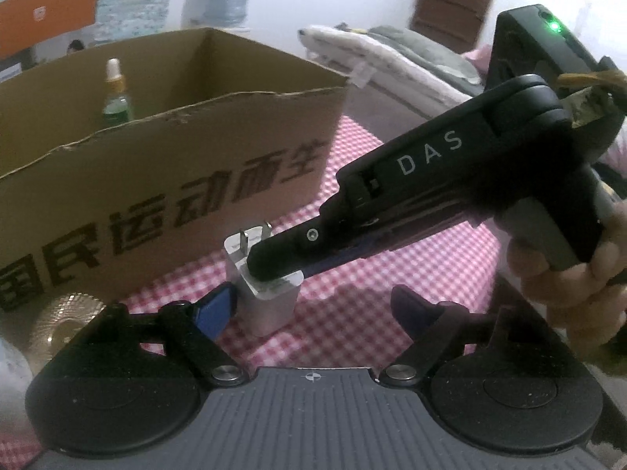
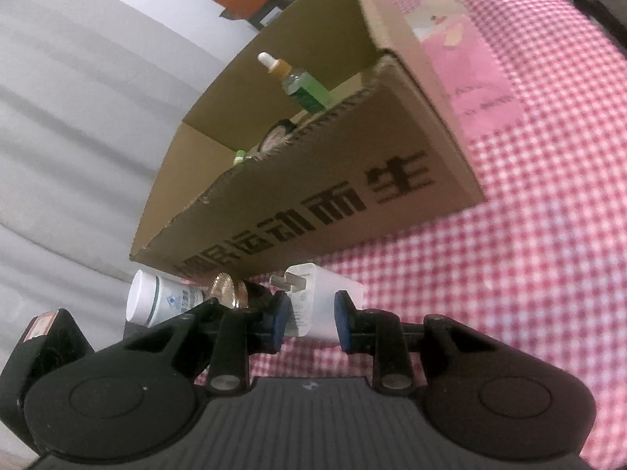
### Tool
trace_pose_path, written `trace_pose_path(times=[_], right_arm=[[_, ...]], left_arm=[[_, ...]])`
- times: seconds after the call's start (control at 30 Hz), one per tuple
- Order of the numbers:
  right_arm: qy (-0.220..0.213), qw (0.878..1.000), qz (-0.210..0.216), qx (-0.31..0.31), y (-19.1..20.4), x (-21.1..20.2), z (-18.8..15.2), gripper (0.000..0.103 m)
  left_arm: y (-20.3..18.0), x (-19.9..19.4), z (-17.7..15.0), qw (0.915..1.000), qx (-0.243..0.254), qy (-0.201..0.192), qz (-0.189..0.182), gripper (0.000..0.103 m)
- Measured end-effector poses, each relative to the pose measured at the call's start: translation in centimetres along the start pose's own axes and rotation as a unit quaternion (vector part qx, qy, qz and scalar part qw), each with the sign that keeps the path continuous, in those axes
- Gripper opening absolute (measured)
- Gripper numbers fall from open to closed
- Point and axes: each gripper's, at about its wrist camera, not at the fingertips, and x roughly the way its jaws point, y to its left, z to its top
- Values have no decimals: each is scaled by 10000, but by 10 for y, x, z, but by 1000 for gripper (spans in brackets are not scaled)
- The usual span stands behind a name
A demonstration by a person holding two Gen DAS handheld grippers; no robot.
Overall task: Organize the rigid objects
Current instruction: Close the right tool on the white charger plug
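Note:
A white charger plug (image 2: 317, 297) with two metal prongs rests on the pink checked cloth (image 2: 529, 215), just in front of the cardboard box (image 2: 352, 196). My right gripper (image 2: 311, 315) is shut on the charger, one blue pad pressed against each side. In the left wrist view the right gripper (image 1: 270, 270) reaches in from the right and clamps the top of the charger (image 1: 266, 305). My left gripper (image 1: 313, 309) is open; its left blue pad sits close beside the charger and its right finger stands well apart. A green dropper bottle (image 2: 301, 86) stands inside the box (image 1: 156, 164).
A white jar (image 2: 153, 301) and a gold ridged disc (image 2: 227, 290) lie by the box's near left corner. The disc (image 1: 66, 321) also shows left of my left gripper. Folded bedding (image 1: 392, 58) is piled behind. A hand (image 1: 568, 286) holds the right gripper.

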Motion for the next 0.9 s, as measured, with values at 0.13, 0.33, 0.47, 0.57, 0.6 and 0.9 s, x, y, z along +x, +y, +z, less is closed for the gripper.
trace_pose_path(times=[0.13, 0.33, 0.47, 0.57, 0.6, 0.9], right_arm=[[-19, 9999, -138, -23, 0, -9, -4, 28], [-48, 9994, -316, -144, 9, -3, 4, 30], [41, 9993, -348, -134, 12, 6, 8, 36], [39, 9990, -414, -140, 14, 9, 8, 41], [37, 9990, -425, -143, 14, 10, 8, 41], [-122, 9990, -402, -152, 13, 18, 5, 47]], left_arm=[[-3, 1, -1, 9998, 187, -27, 109, 69], [-2, 9, 2, 9979, 424, -8, 482, 59], [-1, 14, 3, 9975, 399, 30, 584, 50], [3, 20, 6, 9978, 239, 95, 608, 43], [4, 21, 7, 9979, 198, 104, 611, 43], [5, 24, 7, 9976, 92, 36, 678, 39]])
